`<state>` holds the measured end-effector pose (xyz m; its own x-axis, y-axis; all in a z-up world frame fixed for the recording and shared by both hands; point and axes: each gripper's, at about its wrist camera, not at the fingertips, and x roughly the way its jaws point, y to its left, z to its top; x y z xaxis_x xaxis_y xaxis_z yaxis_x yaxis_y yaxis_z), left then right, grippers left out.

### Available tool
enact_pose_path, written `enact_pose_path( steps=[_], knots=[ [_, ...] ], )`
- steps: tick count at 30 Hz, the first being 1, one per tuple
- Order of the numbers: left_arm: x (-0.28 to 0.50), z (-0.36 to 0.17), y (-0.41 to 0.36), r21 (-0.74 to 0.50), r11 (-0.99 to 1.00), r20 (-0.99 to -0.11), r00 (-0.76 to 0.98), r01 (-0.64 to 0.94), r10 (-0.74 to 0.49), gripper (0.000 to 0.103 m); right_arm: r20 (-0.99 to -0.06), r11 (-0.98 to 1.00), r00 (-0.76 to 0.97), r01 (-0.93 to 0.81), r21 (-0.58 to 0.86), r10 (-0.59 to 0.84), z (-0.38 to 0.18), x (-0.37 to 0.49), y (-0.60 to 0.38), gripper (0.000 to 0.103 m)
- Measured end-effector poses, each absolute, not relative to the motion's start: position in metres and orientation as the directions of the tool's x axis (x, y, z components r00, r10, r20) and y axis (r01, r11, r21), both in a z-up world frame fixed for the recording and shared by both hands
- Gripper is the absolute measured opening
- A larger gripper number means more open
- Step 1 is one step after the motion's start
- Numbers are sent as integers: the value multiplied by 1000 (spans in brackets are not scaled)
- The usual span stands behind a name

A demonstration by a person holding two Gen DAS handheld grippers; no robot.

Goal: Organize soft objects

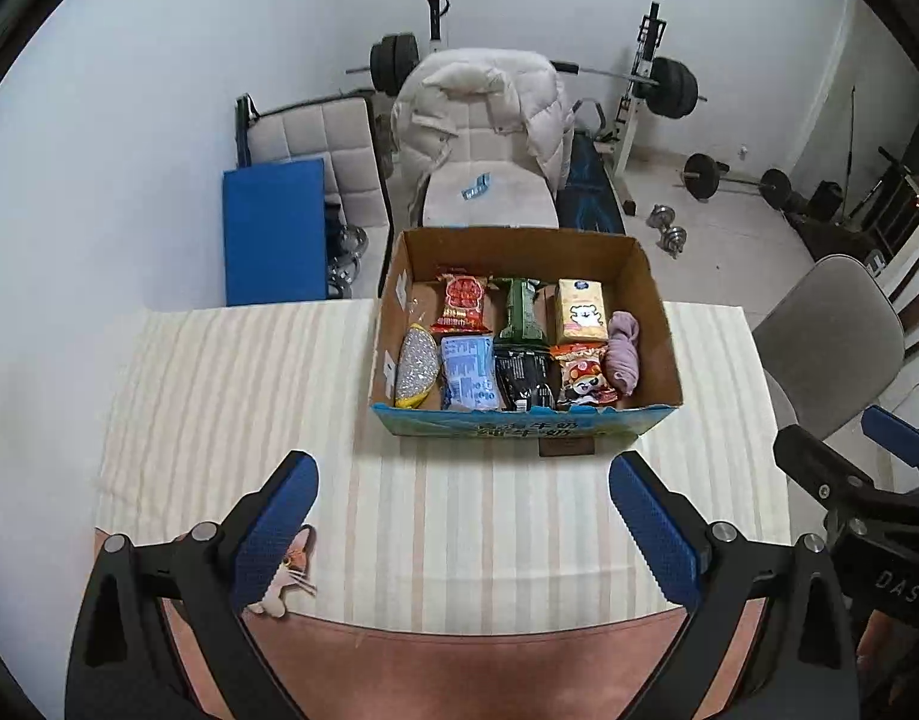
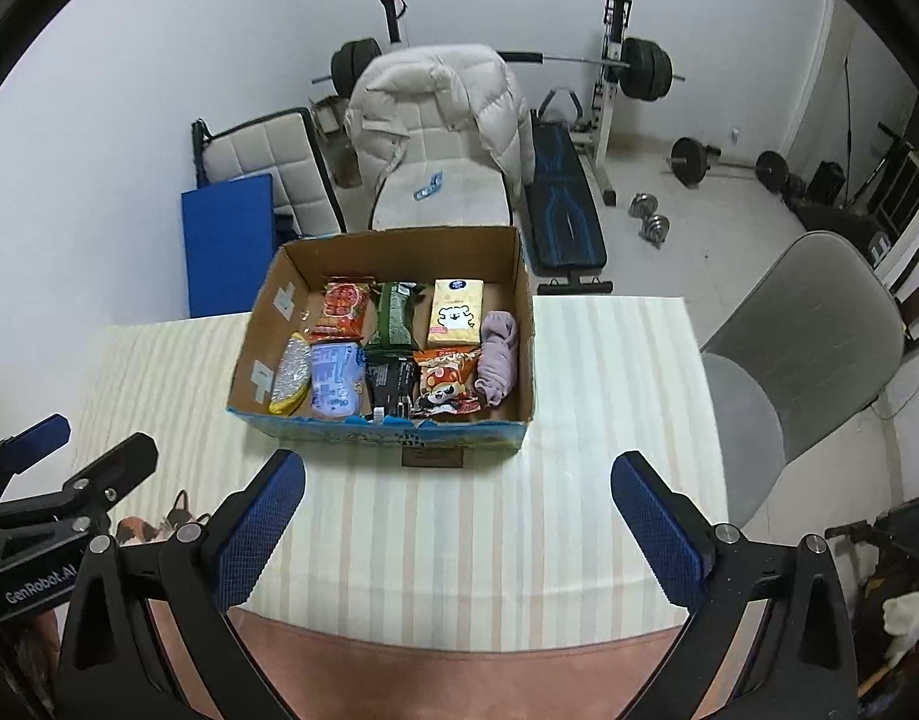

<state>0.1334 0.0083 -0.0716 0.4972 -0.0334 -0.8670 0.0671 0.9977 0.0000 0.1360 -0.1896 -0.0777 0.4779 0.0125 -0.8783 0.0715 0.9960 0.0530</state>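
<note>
On desk, far edge: cardboard box (image 1: 522, 420), open top, blue printed front wall facing me; sits on a cream striped cloth (image 1: 459, 516).
Box, back row, L to R: red snack bag (image 1: 461, 300), dark green pack (image 1: 521, 306), yellow tissue pack w/ white bear (image 1: 581, 312).
Box, front row, L to R: silver-and-yellow sponge (image 1: 415, 366), light blue wipes pack (image 1: 468, 372), black pouch (image 1: 524, 375), orange cartoon snack bag (image 1: 582, 375).
Soft item: mauve rolled cloth (image 1: 622, 348) lies along box's right wall, just beside the tissue pack and orange bag. Same cloth in right wrist view (image 2: 498, 357), same spot.
My left tongs (image 1: 462, 531): spread wide, nothing between the blue pads, hovering over the cloth near desk's front edge, well short of box.
My right tongs (image 2: 459, 531): also spread wide, holding nothing, over the same striped area, box ahead.
Each tool in the other's view: right tool at far right of left view, left tool at far left of right view; they sit side by side, apart.
Near left tongs: cat-face picture (image 1: 288, 570) at cloth's front corner, partly hidden by the finger.
Behind desk: chair w/ white puffer jacket (image 1: 477, 108) draped over it, barbell rack (image 1: 651, 84) by the wall, grey chair (image 1: 825, 336) to the right.
</note>
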Motion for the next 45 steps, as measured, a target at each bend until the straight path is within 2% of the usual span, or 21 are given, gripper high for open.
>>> enact_pose_path(
  steps=[20, 45],
  knots=[
    [45, -6, 3, -32, 994, -823, 561, 103, -85, 100, -820, 997, 571, 36, 64, 33, 15, 15, -189, 103],
    [42, 20, 8, -9, 998, -748, 662, 65, -50, 100, -740, 997, 672, 71, 15, -37, 64, 11, -185, 103]
  ],
)
